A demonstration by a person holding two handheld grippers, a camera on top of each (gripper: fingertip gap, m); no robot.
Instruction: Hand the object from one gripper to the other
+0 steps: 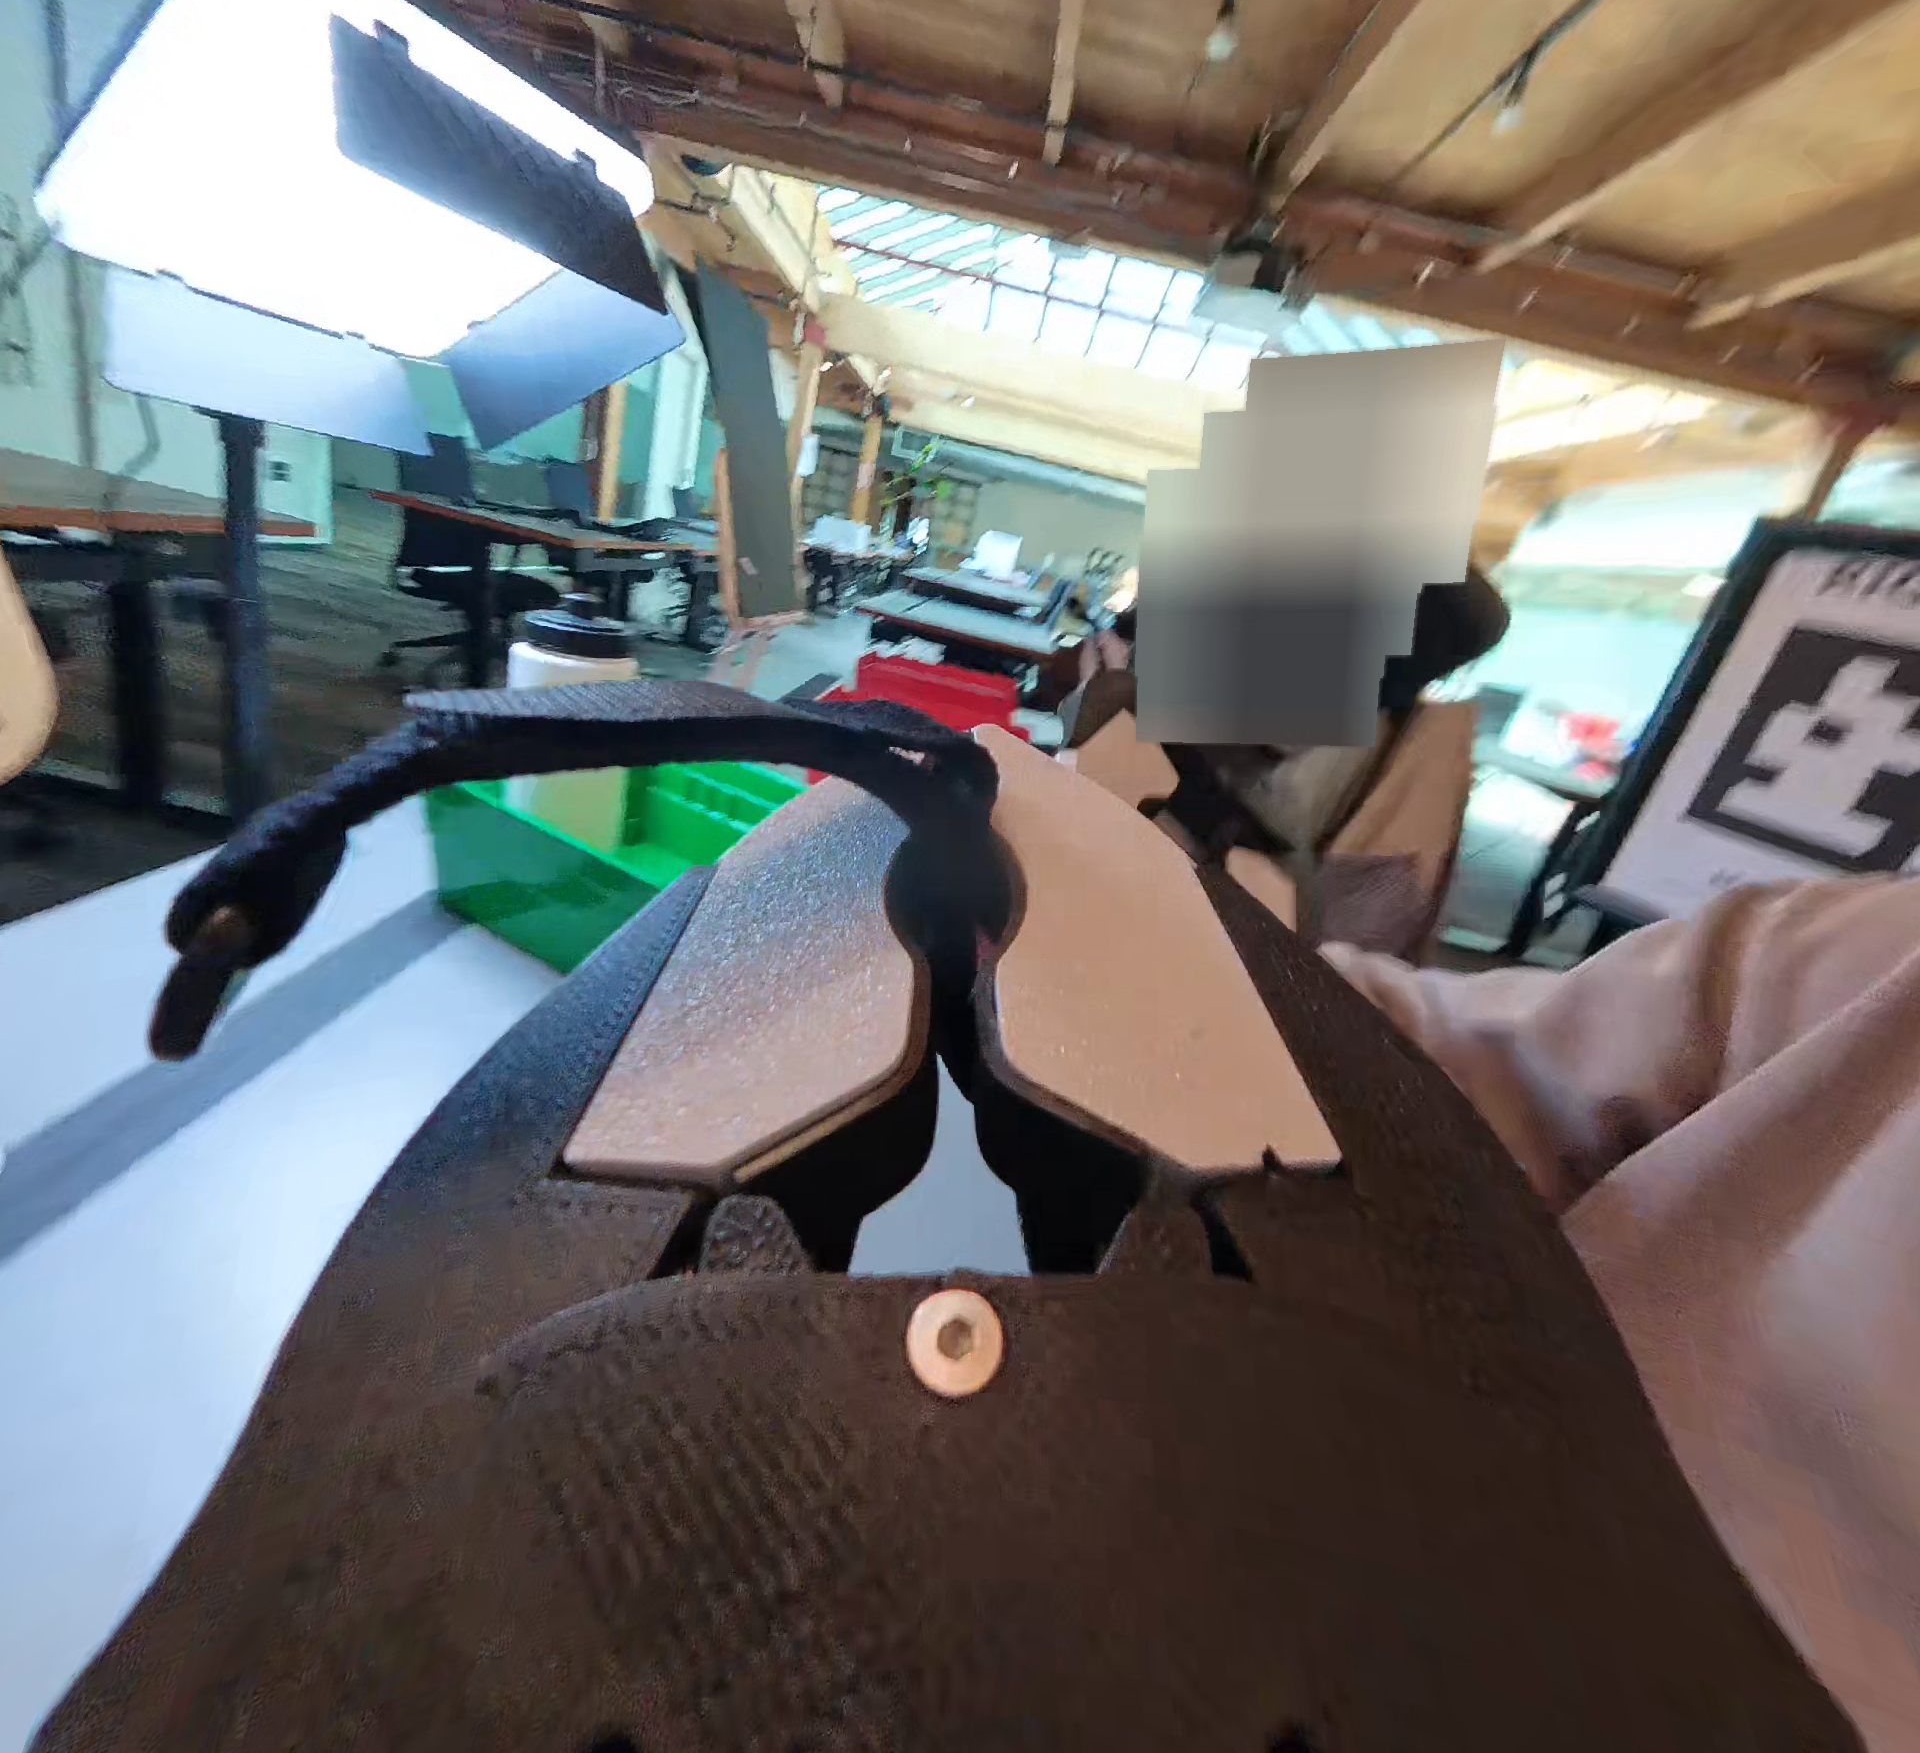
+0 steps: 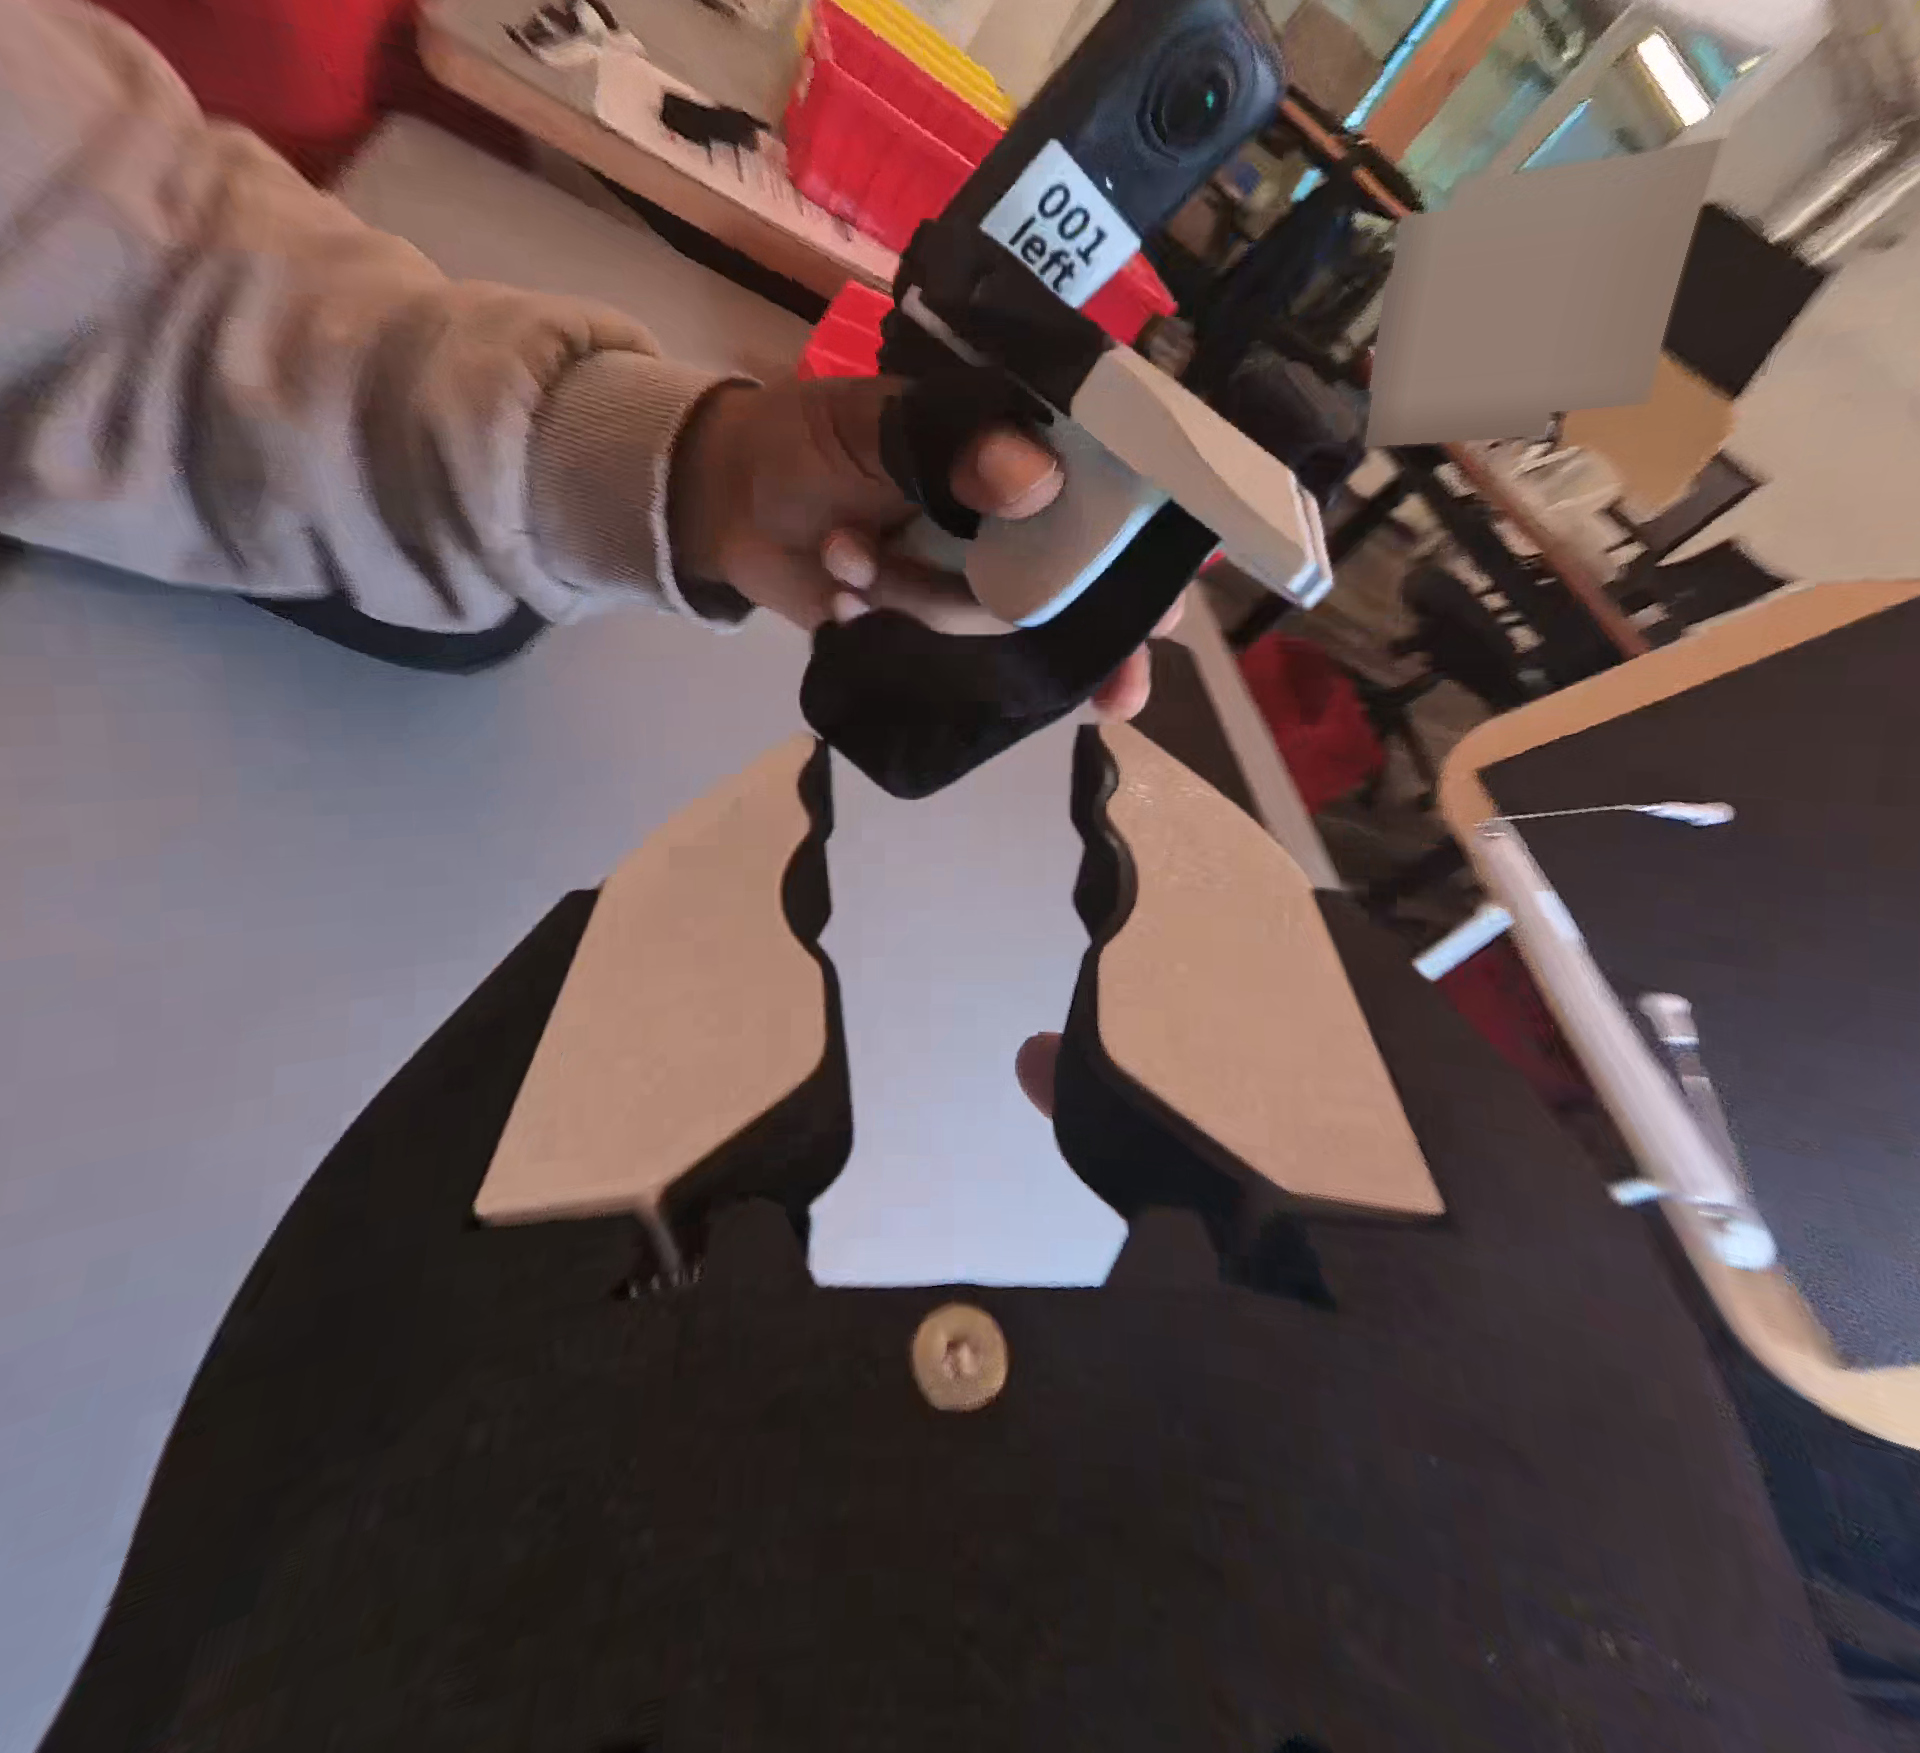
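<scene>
The object is a black fabric strap (image 1: 623, 716) with a metal snap near its free end. My left gripper (image 1: 951, 810) is shut on one end of it, and the rest arcs out to the left above the white table (image 1: 156, 1236). In the right wrist view a hand holds the left gripper (image 2: 1205, 508) up, and the strap (image 2: 935, 706) loops down from it. My right gripper (image 2: 951, 747) is open, and the strap's hanging end sits right at the gap between its fingertips. I cannot tell whether they touch it.
A green bin (image 1: 561, 862) and a white bottle with a black cap (image 1: 571, 654) stand on the table behind the strap. Red bins (image 2: 883, 134) sit on a farther table. A black-topped desk (image 2: 1714, 924) is at right. A light panel (image 1: 291, 145), a framed sign (image 1: 1808, 727) and a seated person stand around.
</scene>
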